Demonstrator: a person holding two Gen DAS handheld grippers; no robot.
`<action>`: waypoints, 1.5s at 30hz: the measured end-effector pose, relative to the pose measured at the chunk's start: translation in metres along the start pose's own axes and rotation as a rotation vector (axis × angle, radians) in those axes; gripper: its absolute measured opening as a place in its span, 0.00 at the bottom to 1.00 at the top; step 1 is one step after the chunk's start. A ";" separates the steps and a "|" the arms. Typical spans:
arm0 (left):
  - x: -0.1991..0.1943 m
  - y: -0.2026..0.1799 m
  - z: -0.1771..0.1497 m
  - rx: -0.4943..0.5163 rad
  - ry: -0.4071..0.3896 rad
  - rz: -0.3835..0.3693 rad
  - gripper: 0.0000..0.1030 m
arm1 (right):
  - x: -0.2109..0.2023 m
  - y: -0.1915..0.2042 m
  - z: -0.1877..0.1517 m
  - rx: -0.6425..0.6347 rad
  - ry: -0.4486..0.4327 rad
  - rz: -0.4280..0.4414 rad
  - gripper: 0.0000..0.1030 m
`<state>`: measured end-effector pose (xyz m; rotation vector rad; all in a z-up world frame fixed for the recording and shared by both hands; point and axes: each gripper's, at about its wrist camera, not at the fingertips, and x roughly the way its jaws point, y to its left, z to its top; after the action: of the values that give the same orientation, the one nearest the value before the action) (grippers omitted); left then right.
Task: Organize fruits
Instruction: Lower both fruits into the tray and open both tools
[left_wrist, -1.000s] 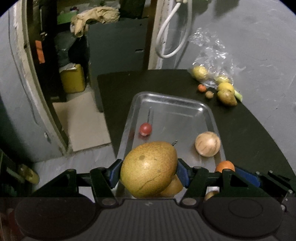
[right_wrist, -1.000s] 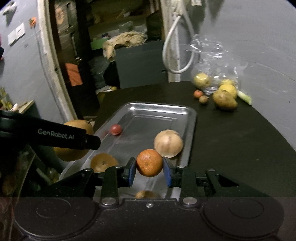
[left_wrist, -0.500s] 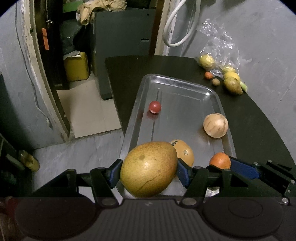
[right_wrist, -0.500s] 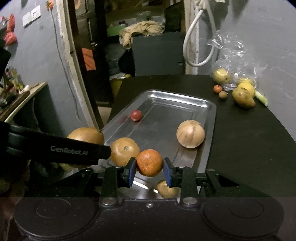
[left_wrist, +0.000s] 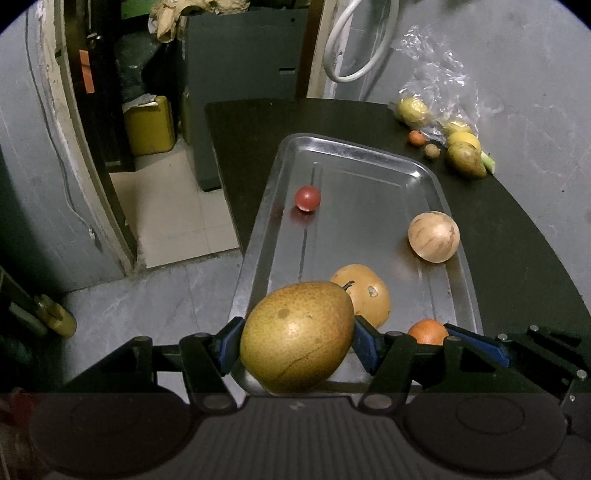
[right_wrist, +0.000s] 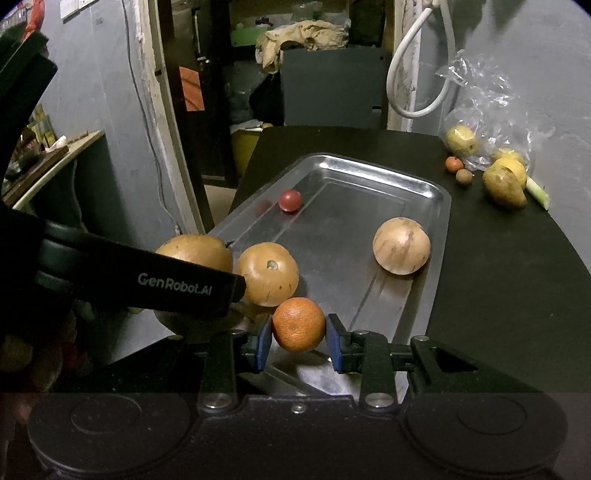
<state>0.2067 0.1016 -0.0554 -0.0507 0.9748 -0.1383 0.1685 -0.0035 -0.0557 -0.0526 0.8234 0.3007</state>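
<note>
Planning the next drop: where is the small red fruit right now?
The small red fruit lies inside the metal tray, near its far left side, well apart from the pale round fruit.

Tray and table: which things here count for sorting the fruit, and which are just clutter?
For the job:
- metal tray
- big pear in left gripper
- orange in right gripper
- fruit in the tray, e.g. small red fruit
- loose fruit by the plastic bag

Lying about:
- white hose
- yellow canister
- crumpled cloth

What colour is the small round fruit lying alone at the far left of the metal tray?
Red. The small round fruit shows best in the left wrist view.
</note>
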 end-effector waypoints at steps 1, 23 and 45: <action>0.000 0.000 0.000 0.000 -0.001 -0.001 0.64 | 0.000 0.000 0.000 -0.001 0.002 -0.002 0.32; 0.006 0.000 0.001 0.016 0.013 -0.024 0.64 | 0.003 0.005 -0.002 -0.008 0.024 -0.022 0.33; -0.013 0.005 -0.005 -0.031 -0.013 -0.013 0.86 | -0.025 -0.001 -0.006 -0.071 0.040 -0.047 0.87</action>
<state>0.1954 0.1089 -0.0479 -0.0868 0.9639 -0.1345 0.1484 -0.0120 -0.0413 -0.1447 0.8498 0.2855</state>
